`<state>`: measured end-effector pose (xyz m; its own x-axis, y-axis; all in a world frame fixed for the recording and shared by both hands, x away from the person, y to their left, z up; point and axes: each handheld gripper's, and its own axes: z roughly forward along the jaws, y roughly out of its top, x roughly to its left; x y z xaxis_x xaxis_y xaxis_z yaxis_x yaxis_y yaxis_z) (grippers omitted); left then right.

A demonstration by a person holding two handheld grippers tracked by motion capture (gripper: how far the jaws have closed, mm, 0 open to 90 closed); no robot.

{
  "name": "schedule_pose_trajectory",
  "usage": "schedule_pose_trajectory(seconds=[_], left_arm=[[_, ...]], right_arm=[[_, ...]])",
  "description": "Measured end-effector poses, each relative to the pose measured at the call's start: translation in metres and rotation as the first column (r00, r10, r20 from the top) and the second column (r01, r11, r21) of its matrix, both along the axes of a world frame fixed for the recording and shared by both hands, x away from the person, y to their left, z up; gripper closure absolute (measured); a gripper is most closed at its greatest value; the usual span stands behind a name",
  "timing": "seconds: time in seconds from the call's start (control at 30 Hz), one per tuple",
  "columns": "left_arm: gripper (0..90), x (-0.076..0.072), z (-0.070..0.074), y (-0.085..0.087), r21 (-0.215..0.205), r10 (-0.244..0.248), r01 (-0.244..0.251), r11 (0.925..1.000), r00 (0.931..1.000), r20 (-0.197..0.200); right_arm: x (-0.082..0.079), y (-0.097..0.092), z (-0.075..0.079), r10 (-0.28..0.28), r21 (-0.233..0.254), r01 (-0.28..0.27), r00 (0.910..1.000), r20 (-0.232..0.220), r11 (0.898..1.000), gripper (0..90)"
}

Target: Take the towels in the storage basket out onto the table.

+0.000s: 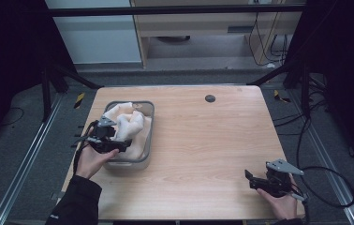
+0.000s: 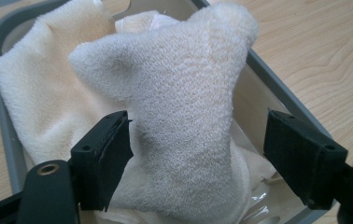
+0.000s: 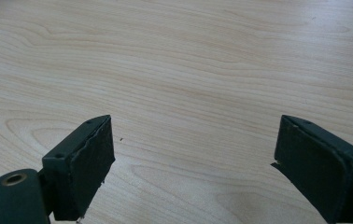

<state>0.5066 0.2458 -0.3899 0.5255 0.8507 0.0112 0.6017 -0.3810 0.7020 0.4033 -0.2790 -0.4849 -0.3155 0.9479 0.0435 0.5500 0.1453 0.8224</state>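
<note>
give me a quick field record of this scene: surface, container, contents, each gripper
surface: light wood table
container: grey tray on the table's left side
contents: cream towel, bunched, one fold standing up above the rest
left gripper: over the tray, jaws open either side of the raised fold, one jaw touching it
right gripper: near the table's right front corner, jaws open over bare wood, holding nothing
other: small dark round spot on the table toward the far edge
</note>
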Motion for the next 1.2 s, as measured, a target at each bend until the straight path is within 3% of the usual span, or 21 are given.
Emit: schedule_pose_trajectory(seconds=[0.33, 0.73, 0.8, 0.97, 1.2], left_arm=[[30.2, 0.008, -0.013, -0.001, 0.055, 0.013, -0.012, 0.9984, 0.9995, -0.028], [45.0, 0.012, -0.016, -0.002, 0.080, 0.046, -0.042, 0.9959, 0.9978, -0.049], [52.4, 0.013, -0.017, -0.001, 0.082, 0.054, -0.049, 0.9954, 0.9971, -0.054], [59.3, 0.013, -0.018, -0.001, 0.093, 0.059, -0.053, 0.9942, 0.9960, -0.066], [65.6, 0.012, -0.015, -0.002, 0.101, 0.074, -0.069, 0.9925, 0.9960, -0.050]], right_arm=[[0.001, 0.000, -0.001, 0.007, -0.012, -0.007, 1.0000, -0.004, 1.000, 11.6], [0.001, 0.001, -0.002, 0.015, -0.011, -0.015, 0.9998, -0.015, 1.000, 11.4], [0.001, 0.001, -0.002, 0.016, -0.011, -0.016, 0.9997, -0.016, 1.000, 11.4], [0.001, 0.001, -0.001, 0.015, -0.011, -0.015, 0.9998, -0.016, 1.000, 11.4], [0.002, 0.001, -0.002, 0.015, -0.017, -0.015, 0.9998, -0.009, 1.000, 11.4]])
